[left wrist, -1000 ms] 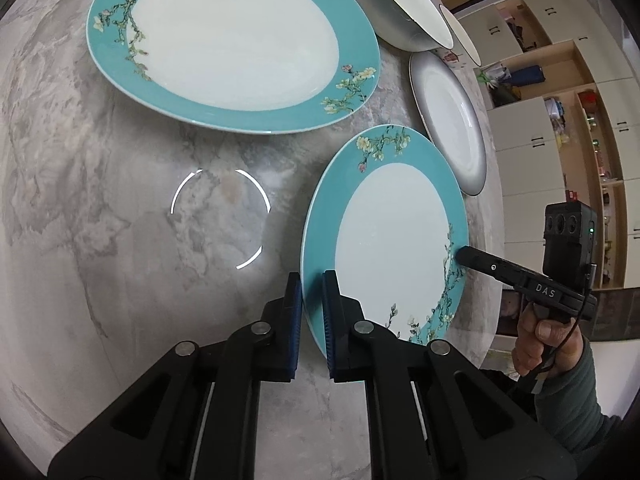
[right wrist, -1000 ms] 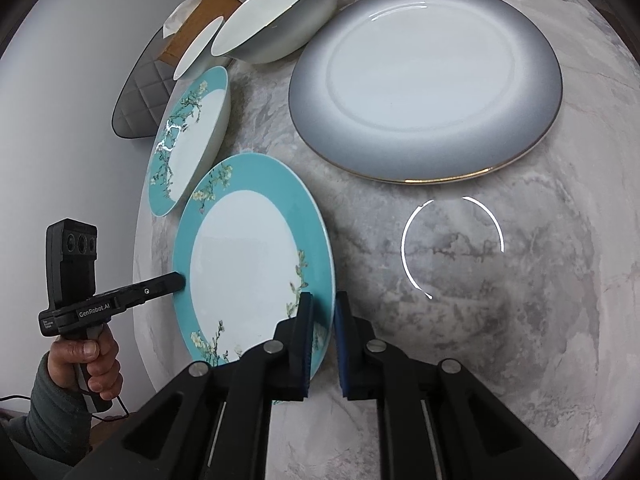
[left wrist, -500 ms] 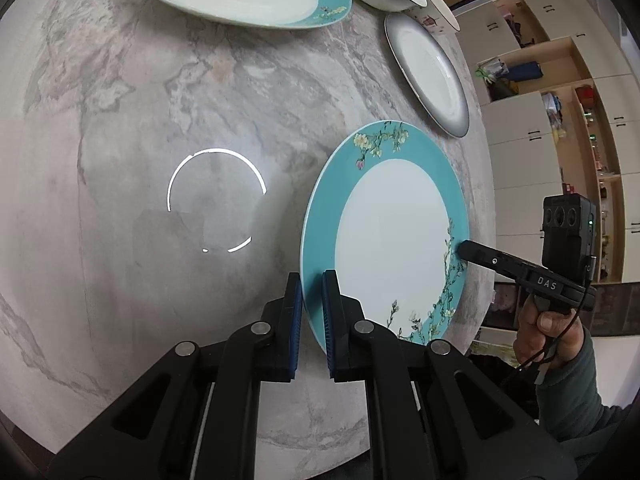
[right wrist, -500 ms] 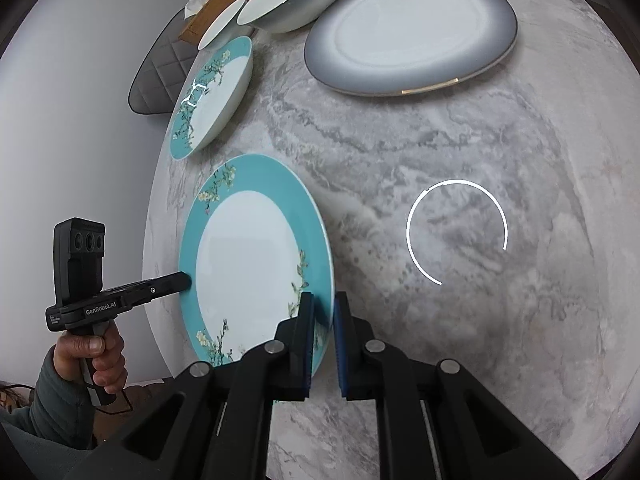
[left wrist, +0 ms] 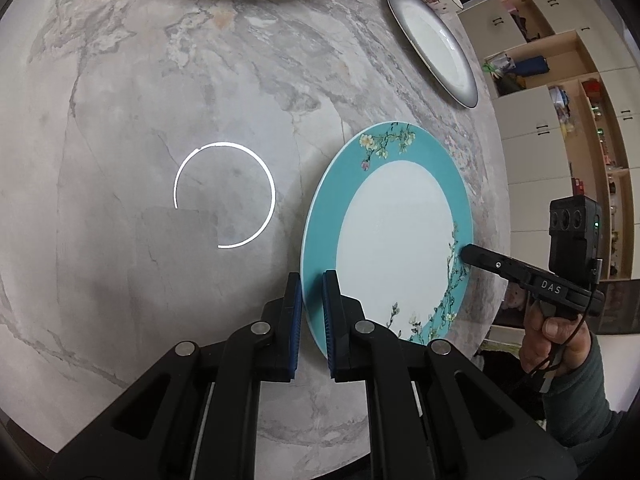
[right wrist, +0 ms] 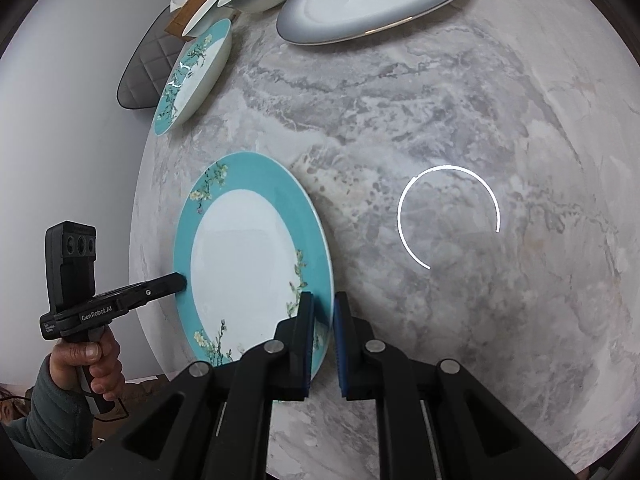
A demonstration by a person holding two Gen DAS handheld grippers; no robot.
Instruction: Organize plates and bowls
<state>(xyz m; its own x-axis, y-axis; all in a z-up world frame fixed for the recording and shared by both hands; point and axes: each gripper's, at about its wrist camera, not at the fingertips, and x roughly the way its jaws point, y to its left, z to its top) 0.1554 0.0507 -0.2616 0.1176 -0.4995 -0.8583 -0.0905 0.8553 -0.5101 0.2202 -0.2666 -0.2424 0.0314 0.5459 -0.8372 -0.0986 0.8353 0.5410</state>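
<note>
"DAS" marks the right tool (left wrist: 464,254); "GenRobot.AI" marks the left tool (right wrist: 182,280).

both cams are fisheye, each on its own hand-held gripper, looking forward along the fingers and steeply down at the marble tabletop (left wrist: 168,92), close in. left view faces right across the teal plate (left wrist: 396,236) toward the cupboards; right view faces left toward a white wall. shared: the teal plate, gray plate (right wrist: 372,4), and each other's gripper.
</note>
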